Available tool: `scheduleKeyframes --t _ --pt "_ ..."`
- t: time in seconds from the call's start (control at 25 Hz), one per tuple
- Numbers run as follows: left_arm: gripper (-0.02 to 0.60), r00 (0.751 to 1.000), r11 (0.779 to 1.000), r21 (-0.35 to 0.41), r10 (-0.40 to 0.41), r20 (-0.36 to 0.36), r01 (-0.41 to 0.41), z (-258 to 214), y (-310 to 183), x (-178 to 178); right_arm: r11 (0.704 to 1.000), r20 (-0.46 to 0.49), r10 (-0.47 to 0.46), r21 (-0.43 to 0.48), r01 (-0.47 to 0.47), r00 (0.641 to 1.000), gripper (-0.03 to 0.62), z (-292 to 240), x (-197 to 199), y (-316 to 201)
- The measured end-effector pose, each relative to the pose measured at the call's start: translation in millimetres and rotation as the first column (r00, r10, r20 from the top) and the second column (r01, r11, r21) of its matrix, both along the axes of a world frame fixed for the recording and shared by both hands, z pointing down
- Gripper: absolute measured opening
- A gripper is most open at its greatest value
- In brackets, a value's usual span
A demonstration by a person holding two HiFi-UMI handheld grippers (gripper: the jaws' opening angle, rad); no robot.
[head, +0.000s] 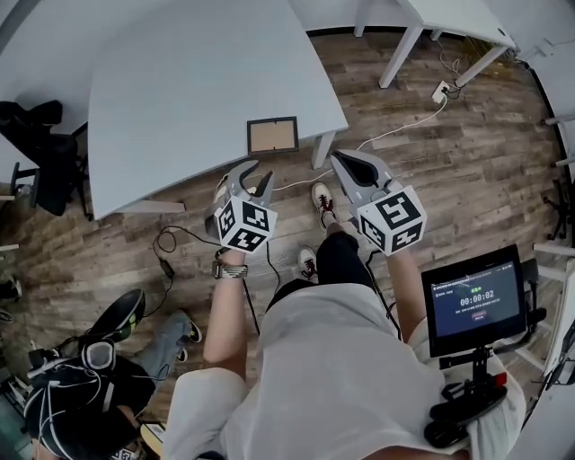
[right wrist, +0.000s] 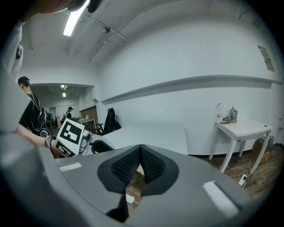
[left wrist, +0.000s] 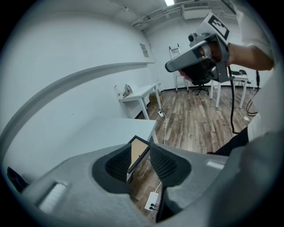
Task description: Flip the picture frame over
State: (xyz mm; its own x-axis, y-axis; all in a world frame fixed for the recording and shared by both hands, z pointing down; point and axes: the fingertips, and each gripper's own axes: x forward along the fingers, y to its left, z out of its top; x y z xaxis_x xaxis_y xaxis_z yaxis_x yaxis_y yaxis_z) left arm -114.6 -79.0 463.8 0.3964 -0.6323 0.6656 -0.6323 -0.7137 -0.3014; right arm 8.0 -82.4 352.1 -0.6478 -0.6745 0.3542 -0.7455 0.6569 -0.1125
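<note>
A dark-rimmed picture frame (head: 272,135) with a tan panel facing up lies flat near the front right corner of the pale grey table (head: 180,81). My left gripper (head: 256,176) hangs in front of the table edge, just short of the frame, jaws open and empty. In the left gripper view the frame (left wrist: 137,153) shows through the gap of the left gripper (left wrist: 140,148), still beyond the tips. My right gripper (head: 346,163) hovers to the frame's right over the floor, and the right gripper (right wrist: 140,150) has its pads meeting with nothing between them.
A white table (head: 449,13) stands at the back right, with a power strip (head: 440,91) and cable on the wooden floor. A screen on a stand (head: 476,301) is at my right. A seated person (head: 81,377) and a black chair (head: 40,148) are at left.
</note>
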Motion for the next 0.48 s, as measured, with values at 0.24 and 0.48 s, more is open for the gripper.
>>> scheduleKeyframes --t 0.24,0.48 --pt "0.130 0.998 1.000 -0.023 0.007 0.063 -0.005 18 15 7 0.999 0.001 -0.009 -0.044 0.009 1.000 0.003 26 5 18" --pt "0.140 0.988 0.998 -0.063 0.036 0.148 -0.027 51 -14 8 0.992 -0.014 -0.032 -0.119 0.030 0.999 0.002 65 1 -13"
